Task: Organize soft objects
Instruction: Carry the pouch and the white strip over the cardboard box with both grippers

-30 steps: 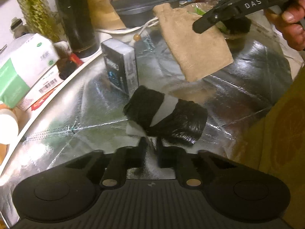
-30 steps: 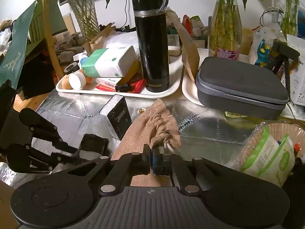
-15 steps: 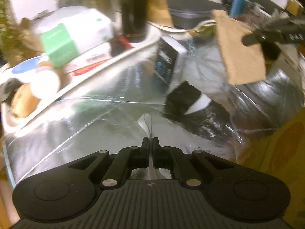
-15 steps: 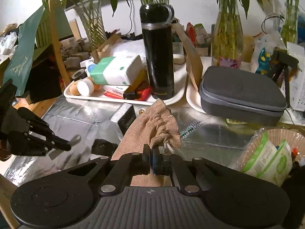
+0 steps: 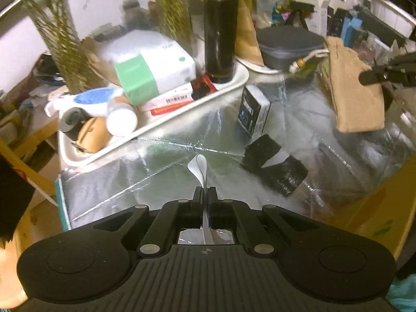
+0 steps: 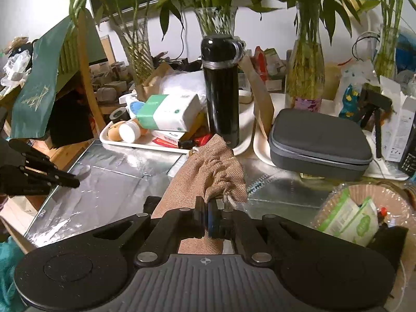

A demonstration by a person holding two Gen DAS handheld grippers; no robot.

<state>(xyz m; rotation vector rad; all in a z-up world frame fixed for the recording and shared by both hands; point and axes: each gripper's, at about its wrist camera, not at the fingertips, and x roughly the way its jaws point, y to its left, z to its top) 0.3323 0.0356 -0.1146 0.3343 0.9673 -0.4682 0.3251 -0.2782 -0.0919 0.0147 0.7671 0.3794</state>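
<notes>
My left gripper [image 5: 205,195] is shut on a thin white paper strip [image 5: 199,167] that curls up between its jaws, held above the silver foil mat [image 5: 130,176]. A black rolled cloth with a white band [image 5: 273,166] lies on the mat to the right of it. My right gripper [image 6: 208,208] is shut on a tan burlap drawstring pouch [image 6: 210,171] and holds it in the air; the pouch also shows in the left wrist view [image 5: 356,91] at the far right. The left gripper shows in the right wrist view [image 6: 59,179] at the left edge.
A white tray [image 5: 228,88] at the back holds a black flask [image 5: 221,31], a tissue pack [image 5: 150,65] and small bottles. A small dark box [image 5: 253,111] stands on the mat. A grey zip case [image 6: 319,143] and a basket with green packets [image 6: 358,215] sit to the right.
My left gripper pulled back and to the left from the black roll, and the white strip came away in its jaws. The right gripper rose a little with the pouch.
</notes>
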